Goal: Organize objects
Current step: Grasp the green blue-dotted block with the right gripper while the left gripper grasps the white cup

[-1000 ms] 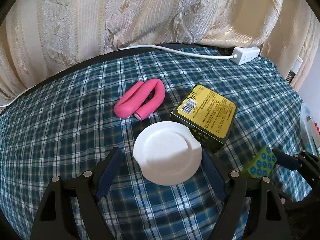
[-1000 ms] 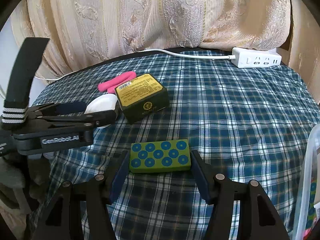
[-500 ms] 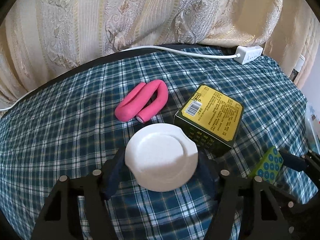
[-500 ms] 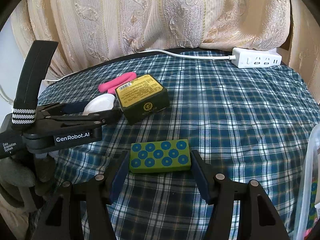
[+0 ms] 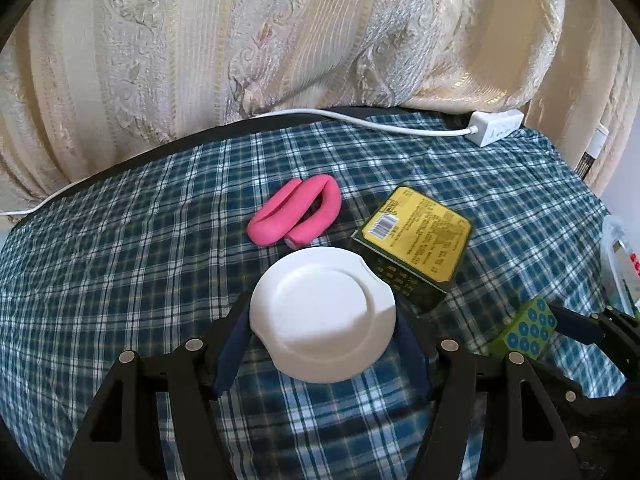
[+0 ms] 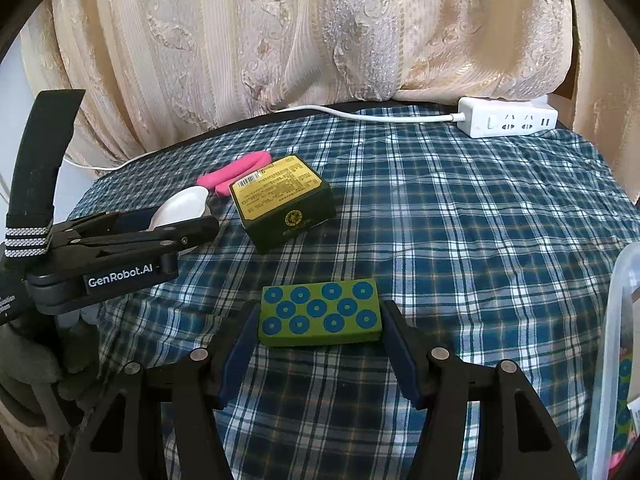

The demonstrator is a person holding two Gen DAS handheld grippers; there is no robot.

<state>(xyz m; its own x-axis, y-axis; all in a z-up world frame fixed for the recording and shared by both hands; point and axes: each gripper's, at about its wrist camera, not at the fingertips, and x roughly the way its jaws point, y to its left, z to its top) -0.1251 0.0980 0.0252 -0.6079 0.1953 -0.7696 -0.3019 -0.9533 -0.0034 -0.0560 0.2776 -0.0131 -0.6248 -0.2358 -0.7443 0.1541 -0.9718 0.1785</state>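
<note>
Gripping now: both grippers are clenched on a thing at once, so the coming move looks like a lift and carry for each.
Landmark: the yellow-and-green box (image 5: 412, 242), lying flat on the plaid tablecloth (image 5: 120, 280); every place below is told from it.
Left gripper (image 5: 322, 354): closed on the white round lid (image 5: 322, 314), one blue pad at each side of the rim; the lid sits just beside the box's near-left corner, whether touching it I cannot tell.
Right gripper (image 6: 320, 344): closed on the green block with blue dots (image 6: 320, 312), pads pressing its two short ends; the block is nearer the camera than the box and clearly apart from it.
Long axis of block: it runs across the right gripper, from pad to pad, so the hold is along its length.
Lid axis: round, no long axis; it tilts a little toward the left wrist camera.
Pink U-shaped foam piece (image 5: 296, 212): beyond the lid, just left of the box, untouched.
Clear plastic bin (image 6: 616, 344): well to the right of the box, at the frame edge; likely the goal, though that is a guess.
Nearer hand: the right gripper is nearer the bin; the left would have to pass over or around the box.
Risk: the lid may catch the box on the way.
Power strip (image 6: 508, 122): far behind the box, by the curtain (image 6: 320, 40).
</note>
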